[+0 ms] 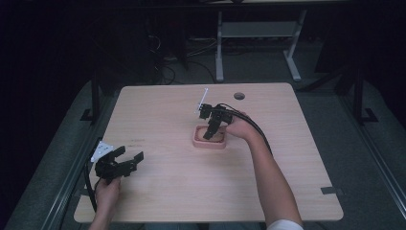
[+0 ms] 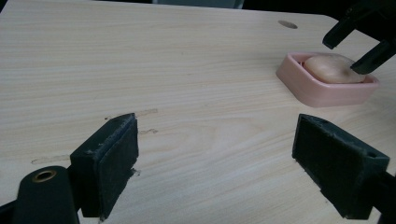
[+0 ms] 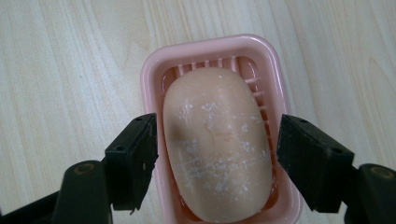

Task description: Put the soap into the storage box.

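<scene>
The right gripper has its jaws spread wide to either side of the soap bar, gripping nothing; the bar lies in the pink dish mid-counter; the left gripper rests gaping, empty, near the counter's left edge.

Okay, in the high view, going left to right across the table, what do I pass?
Left gripper, open over bare wood → pink soap dish holding the soap, with the right gripper lowered over it → small round hole in the table top, farther back.
</scene>
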Tool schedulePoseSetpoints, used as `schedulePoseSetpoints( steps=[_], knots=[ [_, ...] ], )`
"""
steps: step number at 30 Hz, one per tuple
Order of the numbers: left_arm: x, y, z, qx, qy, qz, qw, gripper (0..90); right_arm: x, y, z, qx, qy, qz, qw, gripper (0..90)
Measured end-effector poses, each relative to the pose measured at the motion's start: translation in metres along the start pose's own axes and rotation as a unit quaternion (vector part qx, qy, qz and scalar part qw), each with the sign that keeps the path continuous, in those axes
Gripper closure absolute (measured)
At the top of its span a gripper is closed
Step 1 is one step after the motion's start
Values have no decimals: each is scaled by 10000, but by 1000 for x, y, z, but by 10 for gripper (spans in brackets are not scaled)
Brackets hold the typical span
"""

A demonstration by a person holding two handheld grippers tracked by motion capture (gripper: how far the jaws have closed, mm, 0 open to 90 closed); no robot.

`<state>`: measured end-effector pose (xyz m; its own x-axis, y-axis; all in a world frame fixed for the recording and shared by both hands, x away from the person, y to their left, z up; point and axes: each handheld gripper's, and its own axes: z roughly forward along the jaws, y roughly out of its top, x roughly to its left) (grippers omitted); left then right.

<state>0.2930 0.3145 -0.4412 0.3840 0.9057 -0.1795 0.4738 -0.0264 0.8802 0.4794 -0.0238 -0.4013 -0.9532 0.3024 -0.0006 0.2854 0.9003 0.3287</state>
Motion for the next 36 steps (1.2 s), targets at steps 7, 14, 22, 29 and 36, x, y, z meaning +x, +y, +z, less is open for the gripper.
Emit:
schedulePoseSetpoints(
  steps=[7,14,22,29,36],
  knots=[
    [0,0,0,-16,3,-19,10000,142,0,-2,-1,34,6,55,10000,277],
    [0,0,0,0,5,-2,10000,142,0,-3,-3,17,0,56,10000,276],
    [0,0,0,-9,4,-21,10000,142,0,-5,-7,15,-5,86,10000,276],
    [0,0,-1,4,-8,-5,10000,142,0,-7,-12,-10,-20,145,9999,274],
    [1,0,-2,-19,-4,-3,10000,142,2,-12,-18,-84,-24,181,9998,271]
  ],
)
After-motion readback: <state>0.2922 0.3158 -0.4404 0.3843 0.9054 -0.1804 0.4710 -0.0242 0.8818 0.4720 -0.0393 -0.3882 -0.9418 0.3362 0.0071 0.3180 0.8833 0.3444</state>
